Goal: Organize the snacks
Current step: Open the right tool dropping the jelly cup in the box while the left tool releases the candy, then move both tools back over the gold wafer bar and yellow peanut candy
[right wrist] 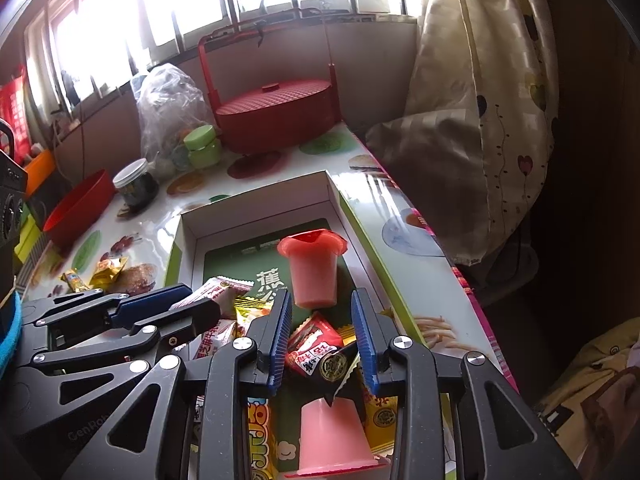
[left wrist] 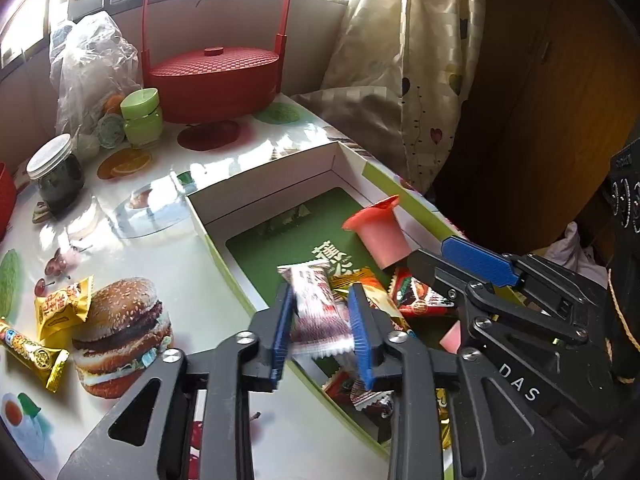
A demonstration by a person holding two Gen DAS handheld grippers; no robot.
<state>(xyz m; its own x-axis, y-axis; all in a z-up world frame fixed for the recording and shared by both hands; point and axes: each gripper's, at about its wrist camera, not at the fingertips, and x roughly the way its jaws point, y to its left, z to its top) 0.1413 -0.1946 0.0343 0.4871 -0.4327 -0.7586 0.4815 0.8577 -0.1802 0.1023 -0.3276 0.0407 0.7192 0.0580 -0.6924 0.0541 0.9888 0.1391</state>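
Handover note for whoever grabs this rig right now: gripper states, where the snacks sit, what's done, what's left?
Left gripper: shut on the white-and-red snack packet, held over the box.
Right gripper: open, holding nothing, above the box's pile.
Done: several packets and two pink jelly cups are in the box.
Left: drop the held packet, then fetch the yellow packet and candy roll from the table.
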